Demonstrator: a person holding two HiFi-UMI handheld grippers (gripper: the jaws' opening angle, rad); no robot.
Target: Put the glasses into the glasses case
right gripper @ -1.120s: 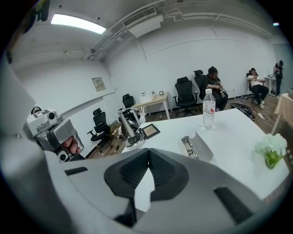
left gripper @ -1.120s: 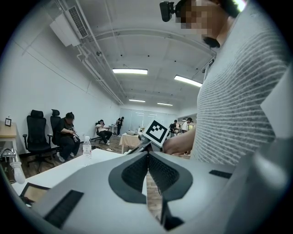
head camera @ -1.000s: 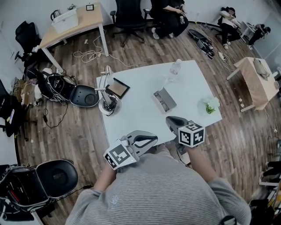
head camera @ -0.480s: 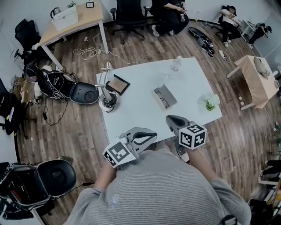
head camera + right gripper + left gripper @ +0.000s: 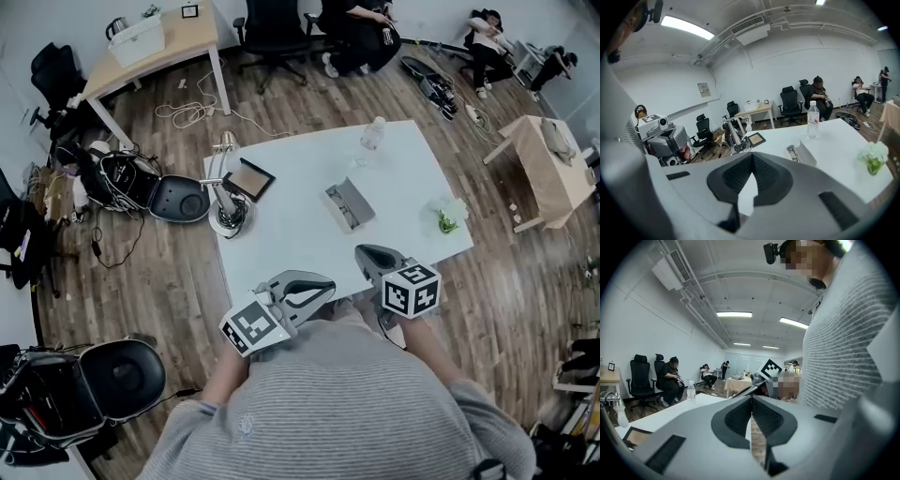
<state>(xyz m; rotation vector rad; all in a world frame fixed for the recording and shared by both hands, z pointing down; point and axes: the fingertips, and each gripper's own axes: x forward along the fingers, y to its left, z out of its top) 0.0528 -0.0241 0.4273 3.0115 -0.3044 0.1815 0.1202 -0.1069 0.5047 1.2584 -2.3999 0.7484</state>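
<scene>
The case (image 5: 349, 203) lies open near the middle of the tabletop (image 5: 281, 246), a bit nearer the far edge than the near one. It is grey. In the right gripper view a small shiny thing (image 5: 791, 152) shows at its left side. It is too small for me to tell if that is the glasses, so I cannot say where the glasses are.

My right gripper (image 5: 362, 254) is at the near edge of the tabletop, well apart from the case. It points toward the case and tips down a little. Its jaws are pressed together and there is nothing between them.

My left gripper (image 5: 329, 285) is at the near edge too, just left of the right one. It lies almost flat and points across toward the right gripper. Its jaws are pressed together as well, and they hold nothing.

A bottle (image 5: 372, 137) stands by the far edge, behind the case. Some flowers (image 5: 447, 218) sit near the right edge. A lamp (image 5: 226, 192) stands at the left edge, and a flat frame (image 5: 248, 180) lies just beside it, toward the far left corner.

Past the table, on the wood floor, people sit on chairs by the far wall.
</scene>
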